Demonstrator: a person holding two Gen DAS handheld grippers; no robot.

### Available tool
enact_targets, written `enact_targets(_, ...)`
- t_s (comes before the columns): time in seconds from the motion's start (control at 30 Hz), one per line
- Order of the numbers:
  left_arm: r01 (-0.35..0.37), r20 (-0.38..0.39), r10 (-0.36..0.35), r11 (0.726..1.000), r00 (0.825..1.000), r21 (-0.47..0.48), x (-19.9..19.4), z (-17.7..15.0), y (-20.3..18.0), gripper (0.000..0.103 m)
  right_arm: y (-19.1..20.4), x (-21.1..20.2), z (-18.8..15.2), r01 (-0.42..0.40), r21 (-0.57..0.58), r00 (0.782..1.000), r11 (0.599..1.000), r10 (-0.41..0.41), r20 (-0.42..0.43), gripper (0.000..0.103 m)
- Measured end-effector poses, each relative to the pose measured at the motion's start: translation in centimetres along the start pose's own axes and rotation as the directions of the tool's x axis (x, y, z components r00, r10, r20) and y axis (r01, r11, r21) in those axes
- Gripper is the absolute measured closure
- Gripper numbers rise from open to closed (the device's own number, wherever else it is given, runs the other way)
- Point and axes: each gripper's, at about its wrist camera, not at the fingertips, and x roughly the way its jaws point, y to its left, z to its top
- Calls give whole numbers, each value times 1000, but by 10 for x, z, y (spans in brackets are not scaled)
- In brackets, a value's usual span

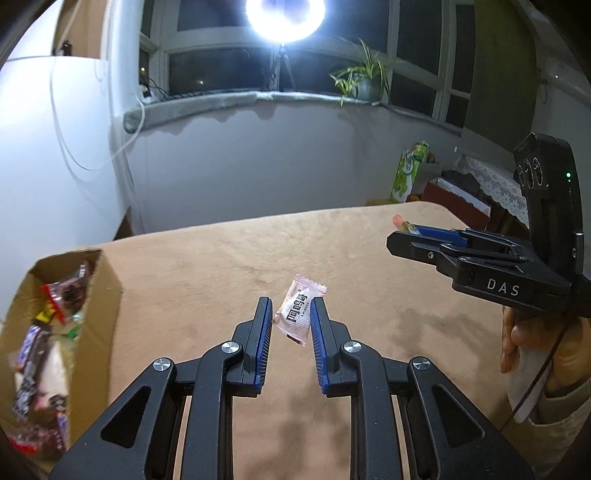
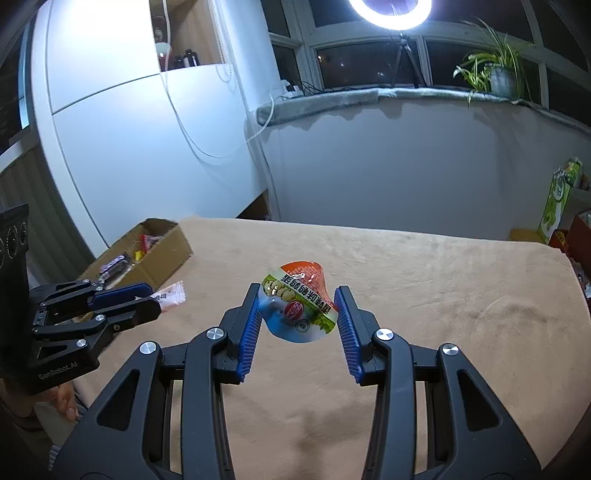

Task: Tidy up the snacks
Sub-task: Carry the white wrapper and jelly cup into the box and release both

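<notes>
My left gripper [image 1: 290, 306] is shut on a pale pink candy wrapper [image 1: 297, 314] with dark print and holds it above the tan tablecloth [image 1: 221, 266]. It also shows in the right wrist view [image 2: 147, 297], with the pink wrapper [image 2: 170, 295] sticking out of its tips. My right gripper [image 2: 298, 295] is shut on a round snack pack [image 2: 297, 308] with an orange, green and blue lid, held above the cloth. The right gripper shows in the left wrist view [image 1: 402, 230] at the right. A cardboard box [image 1: 107, 295] holding several snacks stands at the left.
The box also shows in the right wrist view [image 2: 166, 254] at the table's far left corner. Beyond the table are a white cabinet [image 2: 129, 129], a windowsill with a plant [image 1: 364, 83], a ring light [image 1: 284, 14] and a green bag [image 1: 408, 173].
</notes>
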Motion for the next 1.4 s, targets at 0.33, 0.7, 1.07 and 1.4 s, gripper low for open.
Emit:
enact_targets(0.33, -72, 98, 73, 997, 992, -15, -59, -14, 23, 84, 66, -19, 12, 2, -104, 1000, 995, 1, 23, 62)
enact_targets(0.7, -164, 188, 176, 983, 966, -77, -115, -31, 75, 84, 159, 6, 28, -48, -236, 999, 970, 52, 8, 61)
enact_targets(1.07, -238, 197, 270, 956, 943, -171, -136, -53, 142, 84, 240, 63, 42, -139, -344, 990, 929, 128, -54, 61)
enact_targets(1.4, -274, 142, 312, 933, 939, -235, -122, -68, 190, 84, 293, 124, 53, -223, -395, 975, 891, 194, -112, 61)
